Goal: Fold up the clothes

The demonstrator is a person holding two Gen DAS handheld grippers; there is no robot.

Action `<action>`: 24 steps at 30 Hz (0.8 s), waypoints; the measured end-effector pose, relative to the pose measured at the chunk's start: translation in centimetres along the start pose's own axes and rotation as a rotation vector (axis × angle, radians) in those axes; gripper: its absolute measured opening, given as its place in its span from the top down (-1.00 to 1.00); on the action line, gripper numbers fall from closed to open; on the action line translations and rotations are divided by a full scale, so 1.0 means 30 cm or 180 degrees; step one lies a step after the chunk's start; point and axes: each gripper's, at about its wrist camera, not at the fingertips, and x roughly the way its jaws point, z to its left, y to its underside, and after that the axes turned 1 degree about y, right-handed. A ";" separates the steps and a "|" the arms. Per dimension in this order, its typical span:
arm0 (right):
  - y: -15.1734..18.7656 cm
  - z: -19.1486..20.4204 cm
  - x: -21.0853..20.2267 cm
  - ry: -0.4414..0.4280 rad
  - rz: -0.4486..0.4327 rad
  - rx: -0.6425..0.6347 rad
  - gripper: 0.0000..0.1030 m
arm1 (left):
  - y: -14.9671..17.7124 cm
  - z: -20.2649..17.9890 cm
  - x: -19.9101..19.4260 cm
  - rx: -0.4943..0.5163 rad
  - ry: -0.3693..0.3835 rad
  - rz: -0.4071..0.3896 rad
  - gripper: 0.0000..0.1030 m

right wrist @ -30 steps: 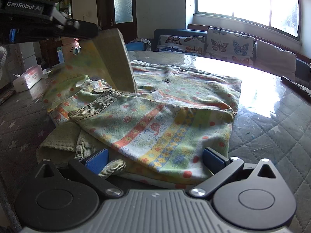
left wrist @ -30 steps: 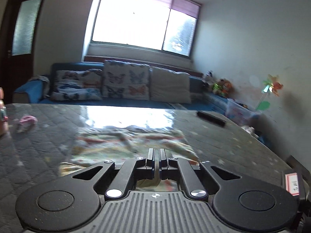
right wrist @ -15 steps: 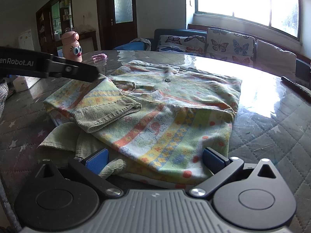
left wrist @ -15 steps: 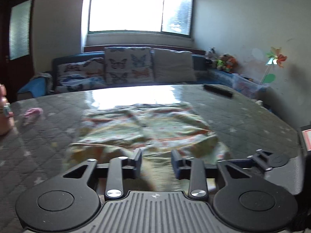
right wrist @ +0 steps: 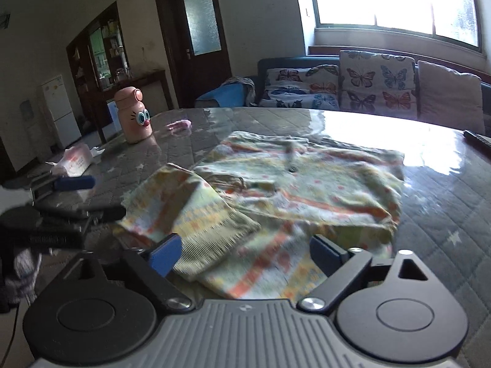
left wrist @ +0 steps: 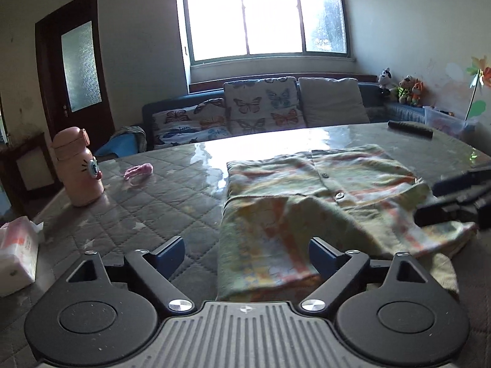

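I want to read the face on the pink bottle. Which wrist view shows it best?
The right wrist view: the pink bottle faces the camera, both eyes and the red mouth visible. In the left wrist view the bottle stands side-on, its face only at the edge.

Backlit window (left wrist: 265, 15) glare on table (right wrist: 383, 132); shirt (right wrist: 276, 202) motion-blurred.

No text, label or number can be read anywhere; lettering on the dark hand-held gripper (right wrist: 46, 239) is blurred.
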 end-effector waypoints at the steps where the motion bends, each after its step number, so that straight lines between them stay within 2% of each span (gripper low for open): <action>1: -0.015 0.010 0.022 -0.0016 0.0029 -0.0004 -0.58 | 0.009 0.004 -0.002 0.0009 -0.0006 0.0003 -0.74; 3: -0.031 0.026 0.069 -0.0044 0.0112 0.0023 -0.36 | 0.024 0.005 0.002 0.0027 -0.0020 0.0004 -0.74; 5: -0.042 0.030 0.109 -0.0084 0.0212 0.0104 -0.04 | 0.037 0.016 0.000 0.0022 -0.0023 0.0011 -0.74; 7: -0.045 0.032 0.143 -0.0101 0.0298 0.0173 0.14 | 0.048 0.027 0.000 0.0011 -0.0011 0.0023 -0.74; 8: -0.047 0.032 0.155 -0.0091 0.0331 0.0196 0.20 | 0.052 0.032 -0.001 0.0012 -0.0005 0.0030 -0.74; 18: -0.037 0.053 0.217 0.0030 0.0478 0.0309 0.25 | 0.075 0.019 0.028 0.0065 0.0088 0.0104 -0.76; 21: -0.029 0.056 0.221 0.0090 0.0462 0.0385 0.51 | 0.077 0.014 0.032 0.0080 0.0089 0.0119 -0.80; 22: -0.031 0.054 0.213 0.0091 0.0433 0.0409 0.74 | 0.077 0.013 0.035 0.0087 0.0091 0.0126 -0.80; 23: -0.037 0.052 0.204 0.0085 0.0411 0.0425 0.85 | 0.077 0.011 0.037 0.0095 0.0093 0.0133 -0.81; 24: -0.044 0.051 0.193 0.0083 0.0386 0.0423 0.86 | 0.078 0.009 0.040 0.0105 0.0091 0.0143 -0.81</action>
